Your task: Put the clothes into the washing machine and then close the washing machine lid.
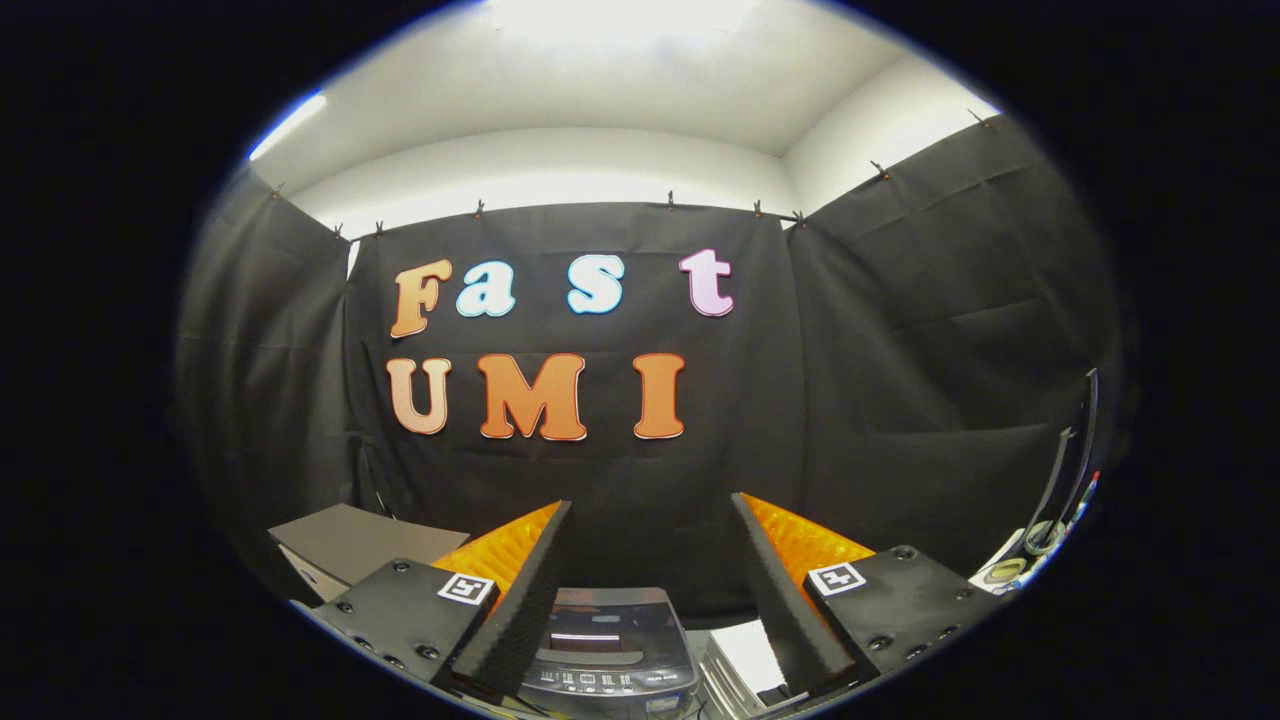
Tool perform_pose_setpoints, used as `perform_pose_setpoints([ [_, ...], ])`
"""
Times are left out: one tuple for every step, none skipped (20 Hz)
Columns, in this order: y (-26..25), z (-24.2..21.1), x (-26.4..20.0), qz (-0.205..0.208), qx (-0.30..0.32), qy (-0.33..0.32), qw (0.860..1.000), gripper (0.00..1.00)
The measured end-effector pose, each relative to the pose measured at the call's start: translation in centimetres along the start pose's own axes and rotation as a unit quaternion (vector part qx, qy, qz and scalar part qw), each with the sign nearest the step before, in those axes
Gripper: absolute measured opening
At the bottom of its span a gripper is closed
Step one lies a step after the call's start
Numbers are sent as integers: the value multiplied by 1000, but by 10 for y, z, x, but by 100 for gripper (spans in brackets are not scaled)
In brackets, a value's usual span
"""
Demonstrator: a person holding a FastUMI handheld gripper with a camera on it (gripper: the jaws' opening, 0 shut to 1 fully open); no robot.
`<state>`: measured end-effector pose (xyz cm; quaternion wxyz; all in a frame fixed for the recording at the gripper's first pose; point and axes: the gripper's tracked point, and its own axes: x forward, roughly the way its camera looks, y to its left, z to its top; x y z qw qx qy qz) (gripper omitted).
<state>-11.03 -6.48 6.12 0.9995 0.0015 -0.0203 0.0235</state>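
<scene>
My gripper (650, 515) is held high and level, facing the booth's back wall. Its two fingers stand wide apart with nothing between them. Far below, seen in the gap between the fingers, is the dark top of the washing machine (610, 650), with a glossy lid and a control panel along its near edge. The lid looks flat on the machine. I cannot make out any clothes from this angle.
A grey box (350, 545) sits to the left, behind the left finger. A white surface (748, 655) lies just right of the machine. Cables and small round items (1045, 535) hang near the right wall. Black cloth walls enclose the booth.
</scene>
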Motion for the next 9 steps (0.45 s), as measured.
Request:
perform_pose_setpoints([
  [-4,0,-3,-3,3,-1,1000,98],
  [-8,-1,-4,-5,5,-2,1000,98],
  [-13,-2,-8,-8,8,-4,1000,98],
  [-16,-2,-10,-11,10,-3,1000,98],
  [-19,-3,-11,-12,13,-6,1000,98],
  [-21,-3,-12,-13,15,-6,1000,98],
  [-24,-5,-14,-13,17,-3,1000,98],
  [-25,-5,-14,-13,17,-2,1000,98],
  [-27,-6,-14,-13,17,-3,1000,98],
])
